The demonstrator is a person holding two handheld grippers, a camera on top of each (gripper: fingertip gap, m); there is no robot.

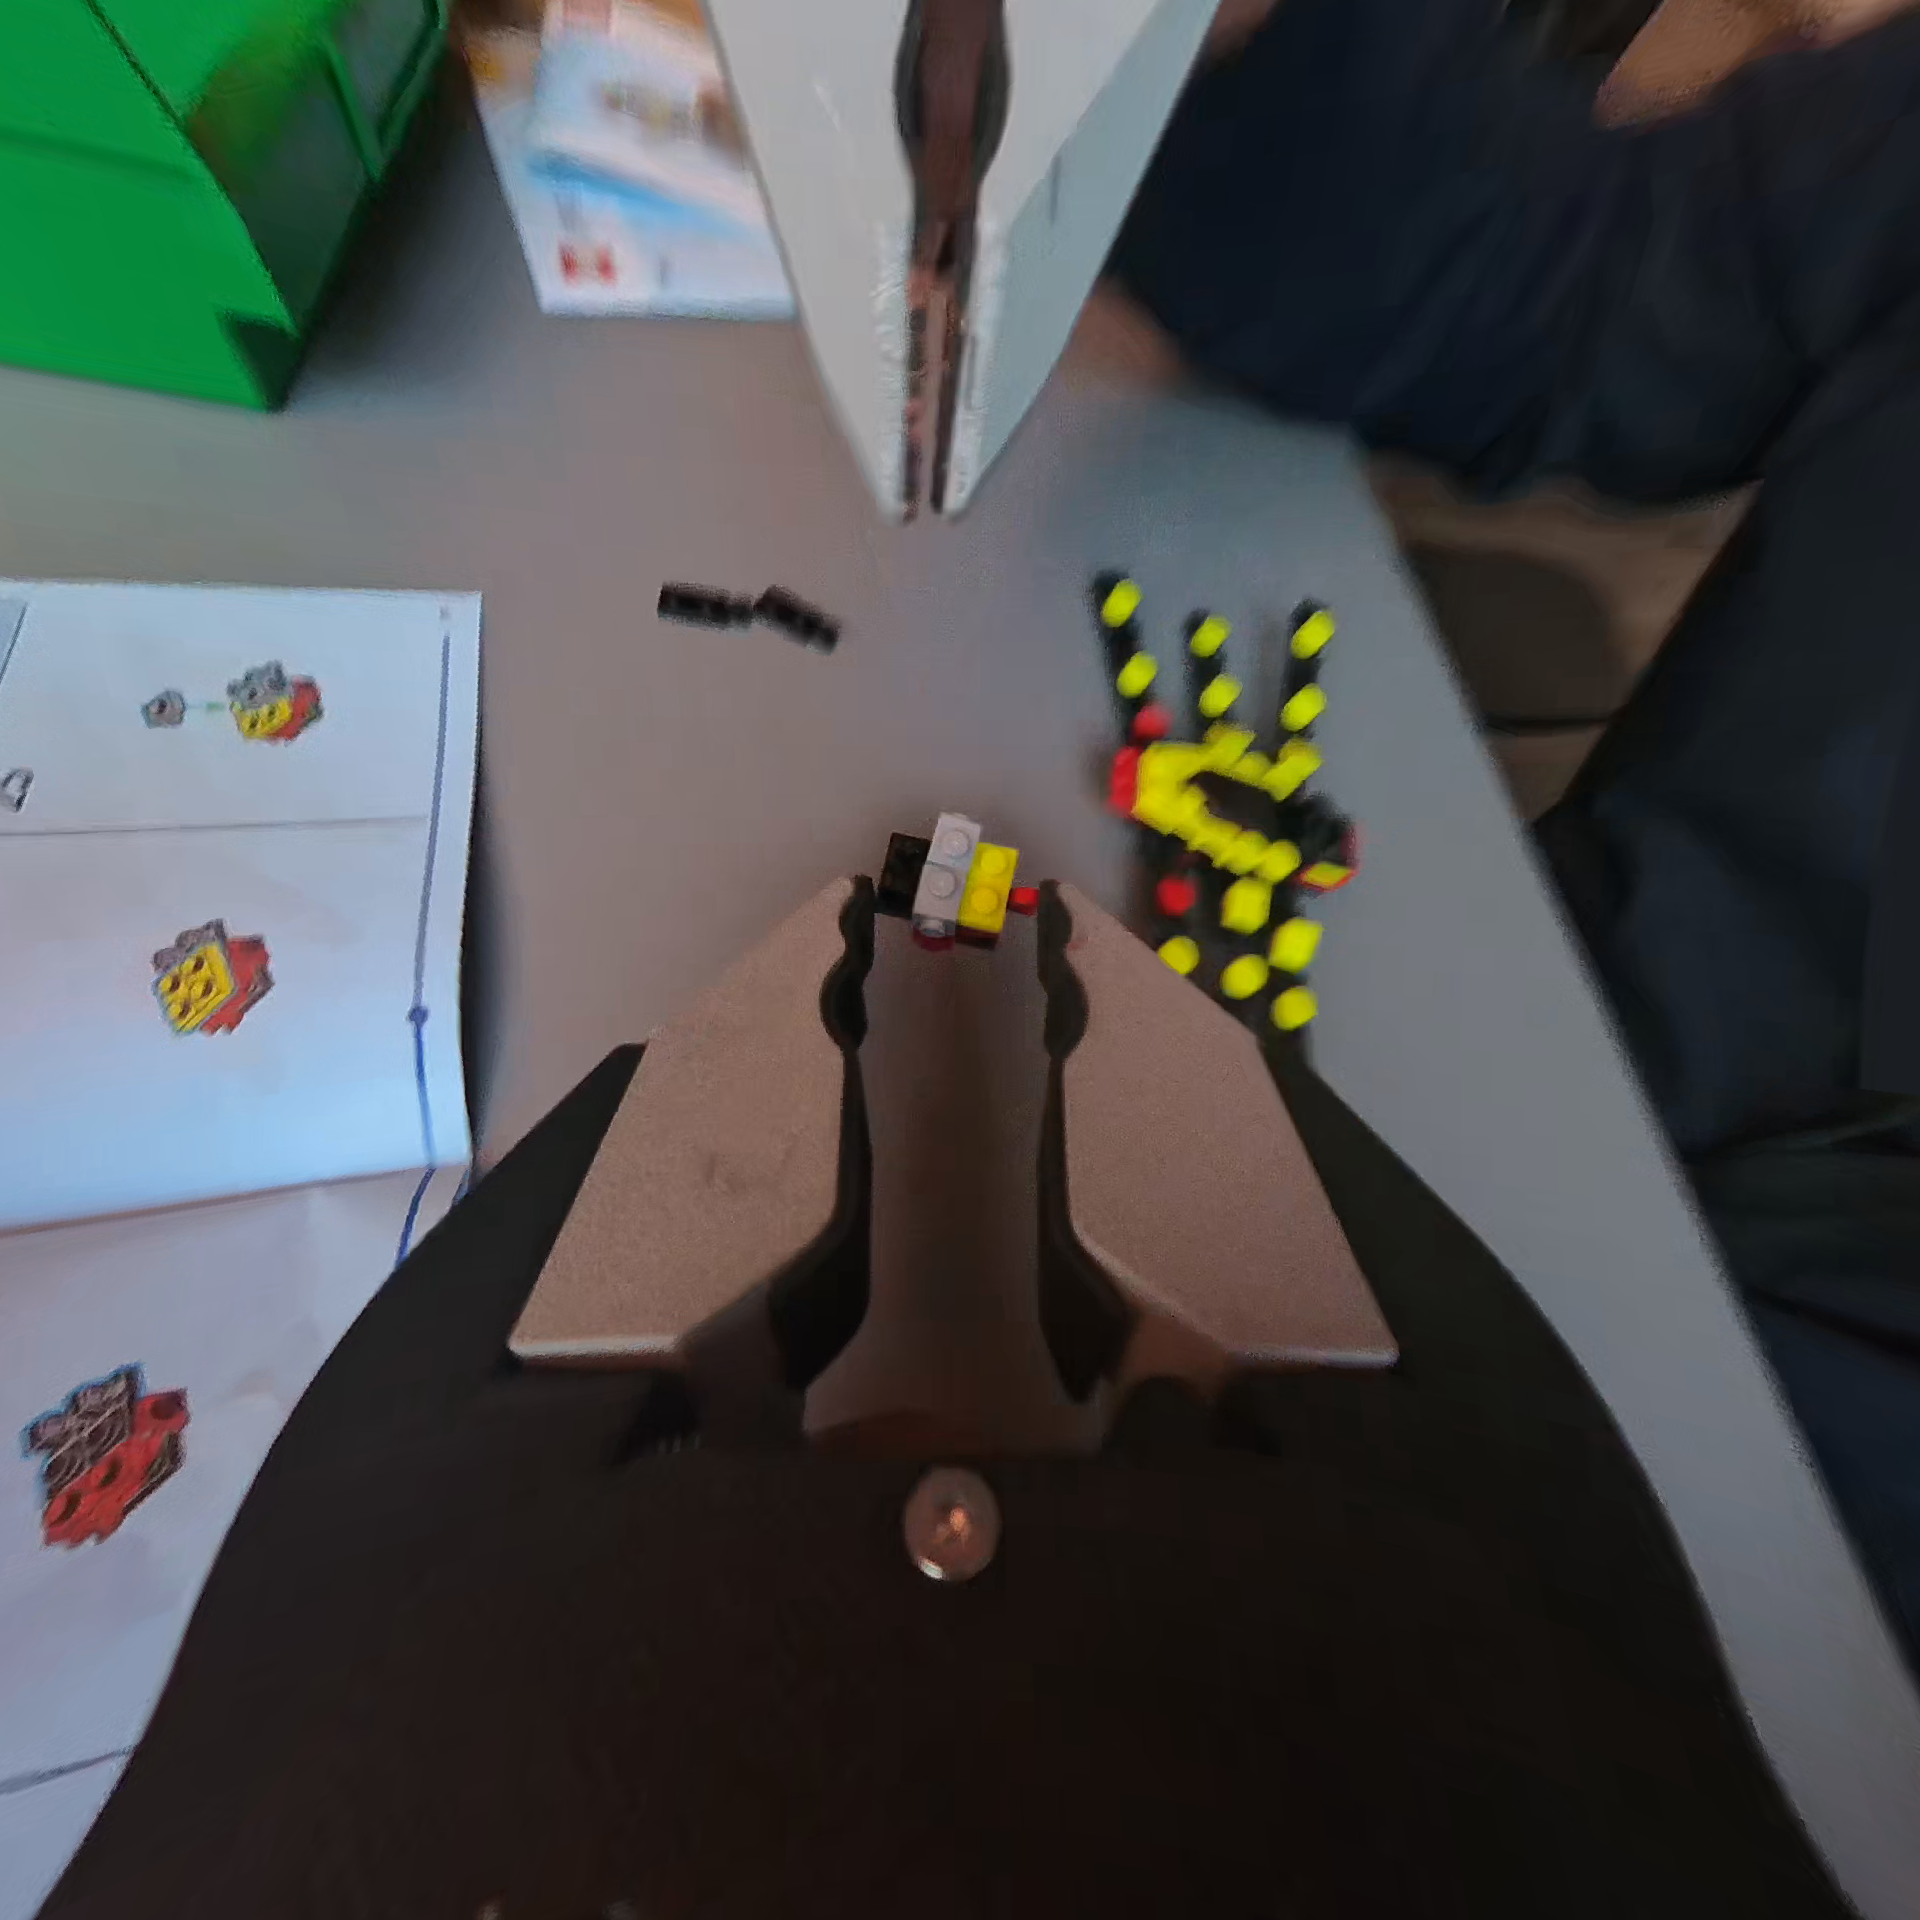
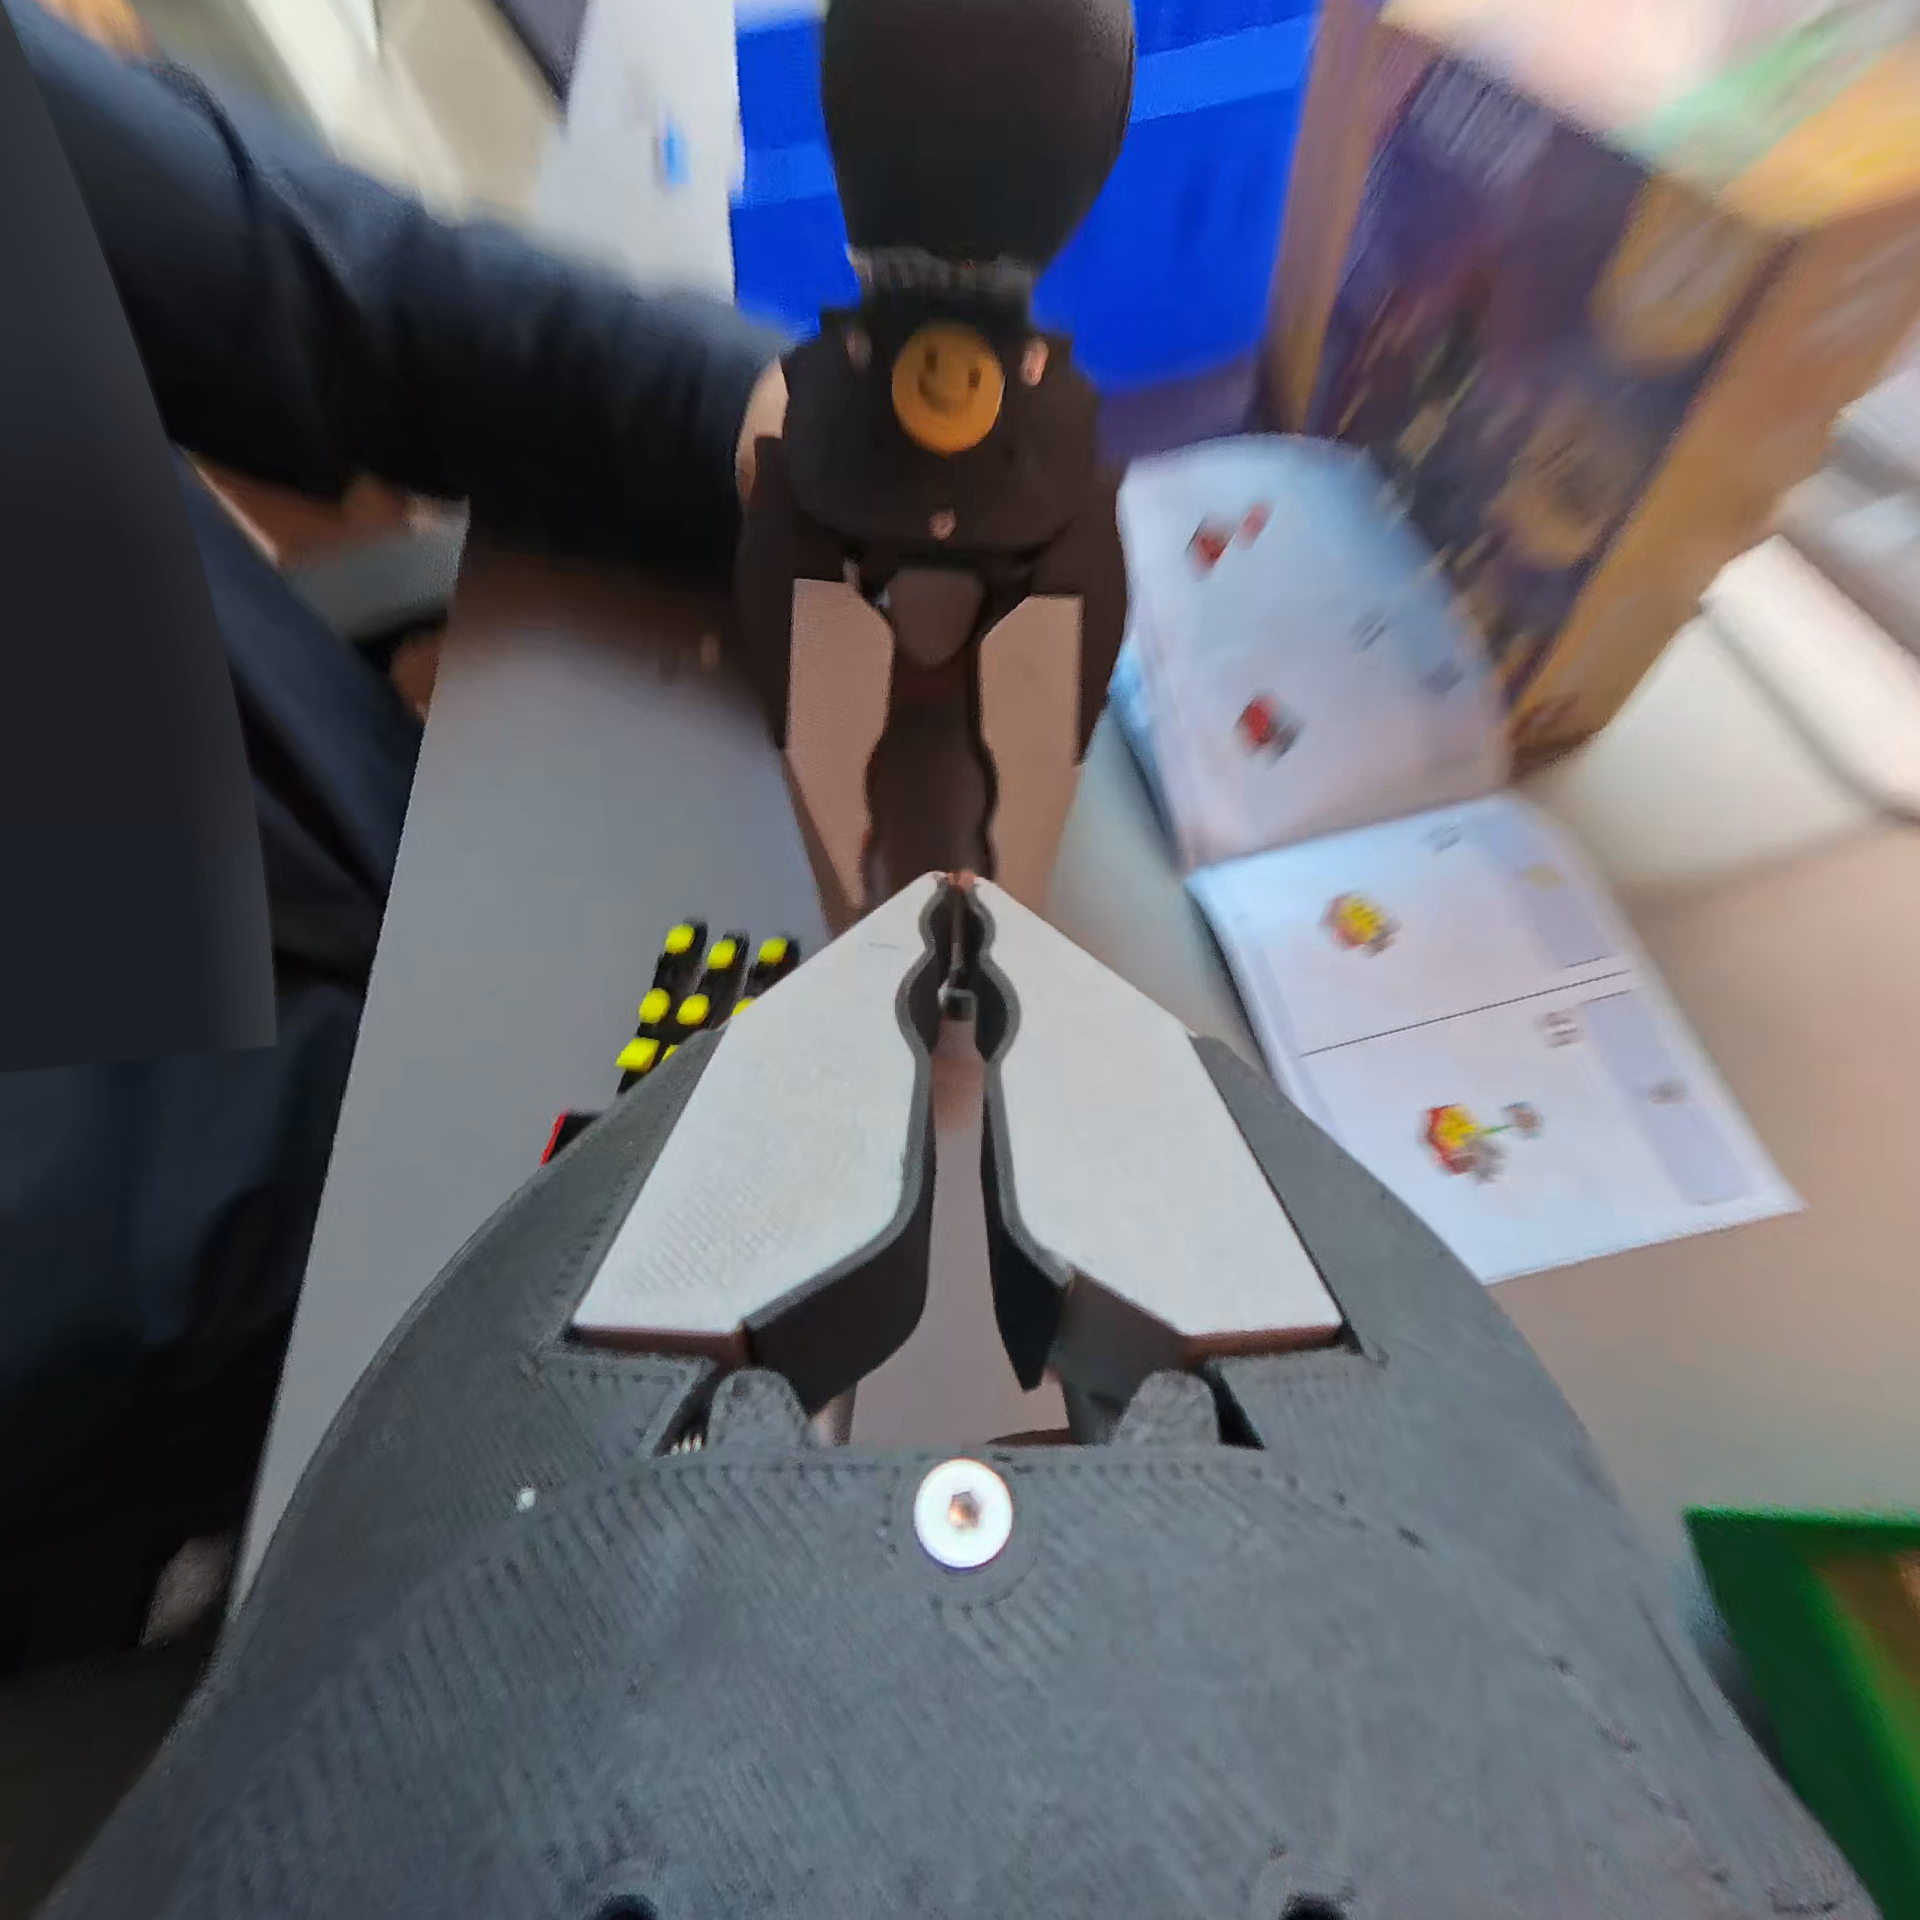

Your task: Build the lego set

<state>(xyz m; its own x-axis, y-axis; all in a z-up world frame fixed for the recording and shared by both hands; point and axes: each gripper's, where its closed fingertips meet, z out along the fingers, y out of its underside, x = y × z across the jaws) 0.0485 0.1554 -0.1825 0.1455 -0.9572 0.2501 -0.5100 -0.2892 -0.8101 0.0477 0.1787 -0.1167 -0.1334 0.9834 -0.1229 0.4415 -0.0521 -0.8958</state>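
My left gripper (image 1: pixel 954 902) is shut on a small lego assembly (image 1: pixel 951 878) of black, grey, yellow and red bricks, held at its fingertips just above the grey table (image 1: pixel 644 468). My right gripper (image 2: pixel 956 885) is shut, with its tips pressed together. I cannot tell if anything is in them. It points at the left gripper (image 2: pixel 930 847) tip to tip, and also shows in the left wrist view (image 1: pixel 925 504) beyond the assembly. A larger black, yellow and red lego build (image 1: pixel 1226 810) lies right of the assembly; it also shows in the right wrist view (image 2: pixel 707 987).
An open instruction booklet (image 1: pixel 229 883) lies on the left, also seen in the right wrist view (image 2: pixel 1475 1039). Loose black pieces (image 1: pixel 748 613) lie farther out. A green bin (image 1: pixel 156 187) and a lego box (image 1: pixel 634 156) stand behind. The table edge (image 1: pixel 1507 779) and a person's dark sleeve (image 1: pixel 1507 260) are on the right. There is about 7 cm between the tips of the two grippers.
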